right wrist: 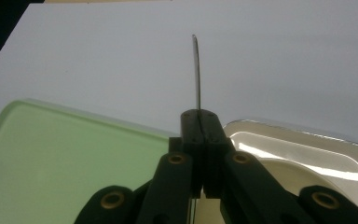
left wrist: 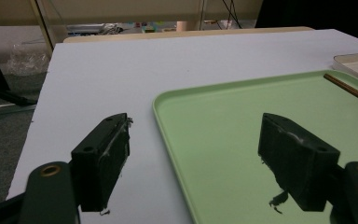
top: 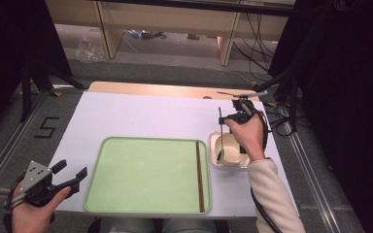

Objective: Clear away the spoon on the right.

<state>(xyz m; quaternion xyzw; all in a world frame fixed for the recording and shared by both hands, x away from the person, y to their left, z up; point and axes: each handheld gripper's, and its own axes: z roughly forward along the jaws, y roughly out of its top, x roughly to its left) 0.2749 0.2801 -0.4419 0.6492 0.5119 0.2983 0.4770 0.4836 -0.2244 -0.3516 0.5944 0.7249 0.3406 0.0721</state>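
right gripper: jaws pinched tight on spoon handle, above the white dish
spoon: hangs upright, bowl end down in white dish
left gripper: jaws spread, nothing between, at tray's left edge
tray: green, chopsticks along right side
writing: floor mark reads "5"

On the counter there was one green tray. Inside the tray, near its right edge, lay one dark brown stick. Just right of the tray stood one white dish, and above it there was one spoon. Two grippers were there: one left gripper, one right gripper.
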